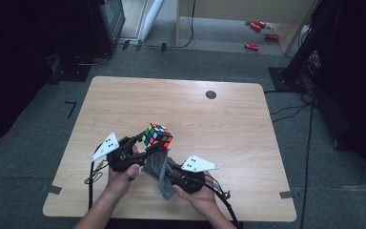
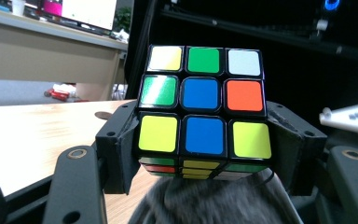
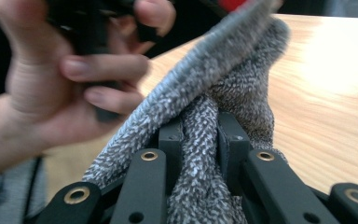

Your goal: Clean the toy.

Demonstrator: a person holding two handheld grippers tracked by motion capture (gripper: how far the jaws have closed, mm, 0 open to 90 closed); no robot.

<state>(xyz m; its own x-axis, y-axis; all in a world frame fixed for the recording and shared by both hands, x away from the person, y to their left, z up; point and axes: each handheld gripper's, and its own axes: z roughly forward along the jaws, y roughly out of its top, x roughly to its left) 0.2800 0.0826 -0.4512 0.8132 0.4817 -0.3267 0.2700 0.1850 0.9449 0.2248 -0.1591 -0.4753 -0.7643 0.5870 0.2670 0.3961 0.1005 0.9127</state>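
A scrambled colour cube [image 1: 157, 135] [image 2: 204, 112] is held above the wooden table [image 1: 219, 124]. My left gripper [image 1: 145, 142] [image 2: 204, 154] is shut on the cube, its black jaws pressing the cube's two sides. A grey speckled cloth [image 1: 159, 169] [image 3: 205, 140] hangs bunched just under the cube. My right gripper [image 1: 169, 174] [image 3: 200, 135] is shut on the cloth, pinching a fold between its jaws. In the left gripper view the cloth [image 2: 209, 203] rises to the cube's underside. The hand on the left gripper [image 3: 70, 70] shows close by in the right gripper view.
A small dark round disc [image 1: 211, 94] sits near the table's far edge. Cables [image 1: 93, 176] trail from both grippers over the near edge. Red objects [image 1: 257, 36] lie on the floor beyond the table, with dark equipment at both sides.
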